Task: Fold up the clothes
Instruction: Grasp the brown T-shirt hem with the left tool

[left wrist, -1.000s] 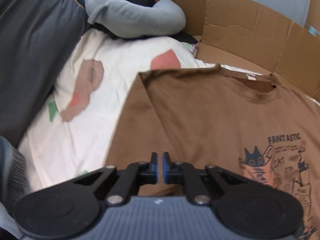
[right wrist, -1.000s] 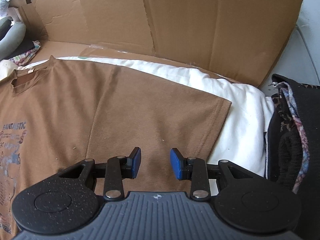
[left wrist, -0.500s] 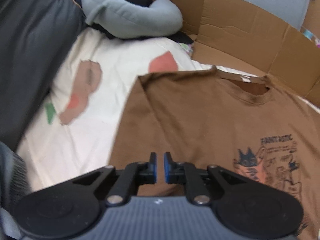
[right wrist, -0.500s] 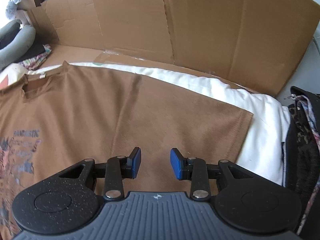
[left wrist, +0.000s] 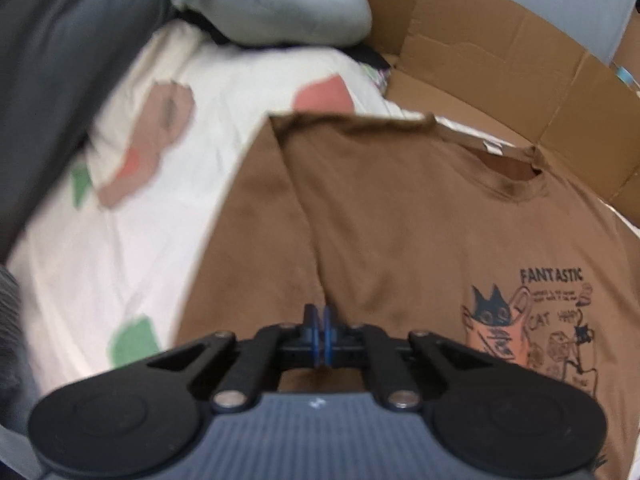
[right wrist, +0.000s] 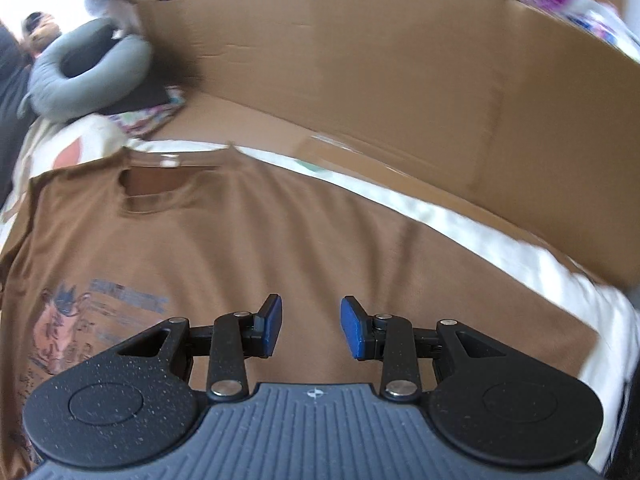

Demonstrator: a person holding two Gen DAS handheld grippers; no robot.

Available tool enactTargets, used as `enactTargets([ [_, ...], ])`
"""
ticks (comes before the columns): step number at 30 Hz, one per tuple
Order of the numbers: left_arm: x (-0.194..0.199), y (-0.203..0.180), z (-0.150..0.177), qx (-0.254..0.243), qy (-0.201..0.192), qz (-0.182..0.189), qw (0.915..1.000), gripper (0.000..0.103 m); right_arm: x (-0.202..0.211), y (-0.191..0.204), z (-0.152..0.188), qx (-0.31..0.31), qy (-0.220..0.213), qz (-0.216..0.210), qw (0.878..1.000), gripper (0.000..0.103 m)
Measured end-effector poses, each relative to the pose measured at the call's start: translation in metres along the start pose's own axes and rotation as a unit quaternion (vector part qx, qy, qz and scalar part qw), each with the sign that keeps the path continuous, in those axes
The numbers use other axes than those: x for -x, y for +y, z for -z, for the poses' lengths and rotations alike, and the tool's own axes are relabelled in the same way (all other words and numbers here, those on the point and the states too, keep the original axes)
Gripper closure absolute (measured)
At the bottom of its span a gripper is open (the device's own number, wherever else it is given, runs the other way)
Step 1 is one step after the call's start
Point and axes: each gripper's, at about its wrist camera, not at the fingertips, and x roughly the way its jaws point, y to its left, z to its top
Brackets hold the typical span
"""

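Since the brown T-shirt [left wrist: 420, 220] lies face-up on the white bedding [left wrist: 100, 248], left sleeve folded inward, the left gripper [left wrist: 320, 330] looks pinched shut, seemingly empty; the right gripper [right wrist: 311, 330] hangs spread above the unfolded side.

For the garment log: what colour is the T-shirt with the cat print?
Brown T-shirt; clearest in the left wrist view.

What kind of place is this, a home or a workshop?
Probably a home, likely a bed. A brown T-shirt lies flat on a soft white sheet with coloured patches, a grey curved pillow sits behind it, and cardboard stands along the far edge.
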Motion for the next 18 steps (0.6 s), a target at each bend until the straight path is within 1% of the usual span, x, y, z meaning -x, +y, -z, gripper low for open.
enactTargets([
  [2, 0.007, 0.01, -0.009, -0.004, -0.004, -0.008, 1.0, 0.1, -0.005, 0.014, -0.008, 0.023, 0.003, -0.015, 1.0, 0.063],
  [7, 0.023, 0.037, -0.035, -0.032, -0.019, -0.048, 0.9981, 0.1, -0.015, 0.048, -0.028, 0.066, 0.001, -0.046, 0.997, 0.063],
  [12, 0.021, 0.063, -0.051, -0.065, -0.013, -0.088, 0.9939, 0.1, -0.021, 0.076, -0.041, 0.104, -0.002, -0.073, 0.992, 0.063],
  [18, 0.013, 0.098, -0.058, -0.066, -0.003, -0.124, 0.9901, 0.1, -0.027, 0.104, -0.052, 0.125, 0.002, -0.103, 0.987, 0.063],
])
